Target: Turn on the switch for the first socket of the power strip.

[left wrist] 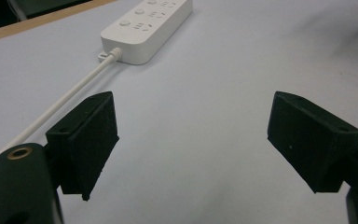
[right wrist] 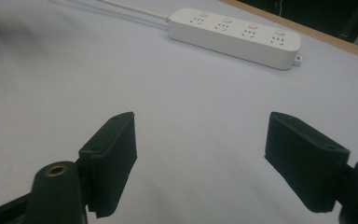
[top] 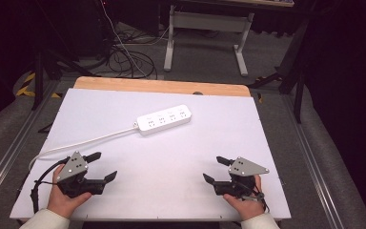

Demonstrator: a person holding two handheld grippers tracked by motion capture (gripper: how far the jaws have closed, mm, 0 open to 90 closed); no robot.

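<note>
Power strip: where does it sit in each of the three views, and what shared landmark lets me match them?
High view: the white power strip lies mid-table, angled, beyond both grippers.
Left gripper view: top centre, upper end cut by the frame, beyond the open jaws.
Right gripper view: top centre-right, lying whole.
Shared landmark: its white cable, leaving the strip's end; the table's wooden edge runs behind it.

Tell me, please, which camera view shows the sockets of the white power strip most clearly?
The right gripper view: the power strip lies broadside there, with all four sockets and their buttons visible. The left gripper view cuts off its far end and shows it end-on with its cord. The high view shows the whole strip, but small and with faint detail.
</note>
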